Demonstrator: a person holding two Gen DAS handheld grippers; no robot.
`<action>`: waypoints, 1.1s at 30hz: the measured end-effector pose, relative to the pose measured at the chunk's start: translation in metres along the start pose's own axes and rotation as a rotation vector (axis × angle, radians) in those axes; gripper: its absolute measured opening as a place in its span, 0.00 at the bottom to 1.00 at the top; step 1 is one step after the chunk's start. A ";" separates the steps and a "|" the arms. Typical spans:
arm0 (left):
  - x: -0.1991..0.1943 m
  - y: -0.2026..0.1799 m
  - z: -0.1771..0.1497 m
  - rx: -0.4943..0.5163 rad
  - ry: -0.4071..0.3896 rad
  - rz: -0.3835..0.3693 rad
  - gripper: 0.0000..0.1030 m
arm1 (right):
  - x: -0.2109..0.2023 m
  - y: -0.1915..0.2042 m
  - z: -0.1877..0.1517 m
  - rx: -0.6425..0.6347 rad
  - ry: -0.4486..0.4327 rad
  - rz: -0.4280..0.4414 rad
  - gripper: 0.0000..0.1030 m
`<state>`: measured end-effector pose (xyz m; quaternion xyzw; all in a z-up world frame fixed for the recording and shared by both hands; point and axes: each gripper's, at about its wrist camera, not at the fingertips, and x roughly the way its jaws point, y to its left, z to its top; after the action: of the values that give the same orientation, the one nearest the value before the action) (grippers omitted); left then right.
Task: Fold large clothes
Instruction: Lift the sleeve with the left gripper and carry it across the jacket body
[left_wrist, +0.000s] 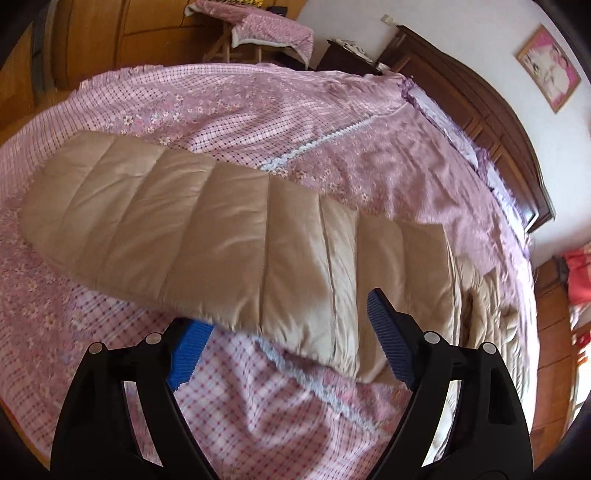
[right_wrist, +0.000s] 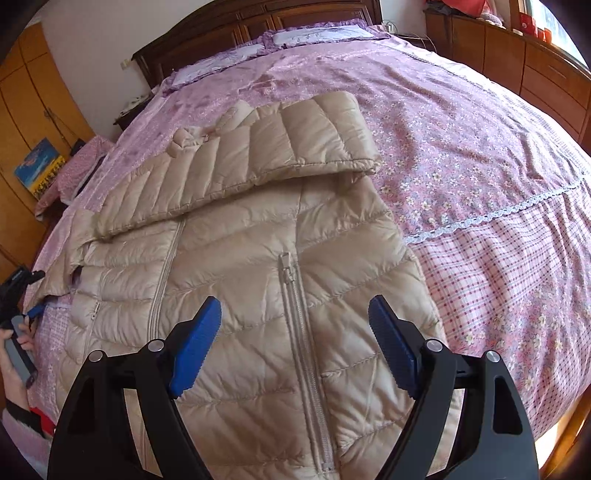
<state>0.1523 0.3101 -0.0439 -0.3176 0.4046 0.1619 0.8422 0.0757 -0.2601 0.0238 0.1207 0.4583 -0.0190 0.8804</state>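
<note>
Both tongs are spread wide and hold nothing. The right gripper (right_wrist: 295, 347) hovers over the front of the beige down jacket (right_wrist: 258, 280), its 2 blue pads apart with the zipper (right_wrist: 303, 343) running between them in the right wrist view. The left gripper (left_wrist: 286, 336) hangs near the edge of a quilted sleeve (left_wrist: 207, 221) that stretches away across the bedspread (left_wrist: 332, 122); one blue pad sits partly behind the sleeve's near edge, but the jaws are not closed on it.

The jacket lies front up on the bed, zipped, its hem toward the right camera. 1 sleeve (right_wrist: 258, 147) is already folded across the chest, lying slantwise just above the zipper top. The other sleeve appears to be the one in the left wrist view, out to the side and not yet folded in (the blur there makes its far end hard to read).

So the step in hand looks like the second sleeve fold. The next move likely calls for the left gripper to close on the sleeve near its cuff or edge, lift it enough to clear the slippery padded fabric, and carry it across the chest onto the first sleeve. The right gripper could press the body to keep it from sliding, since the shell looks slick and puffy.
</note>
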 end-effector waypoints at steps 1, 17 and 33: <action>0.003 0.002 0.003 -0.016 0.000 0.001 0.80 | 0.000 0.002 0.000 -0.006 0.000 -0.004 0.77; 0.027 0.026 0.012 -0.091 0.016 0.036 0.80 | 0.004 0.002 0.000 -0.010 0.019 -0.032 0.79; -0.008 0.010 0.023 0.025 -0.074 0.008 0.13 | 0.001 -0.009 0.001 0.007 0.014 -0.034 0.82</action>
<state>0.1553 0.3328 -0.0312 -0.2994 0.3761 0.1718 0.8599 0.0760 -0.2689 0.0221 0.1160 0.4664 -0.0348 0.8763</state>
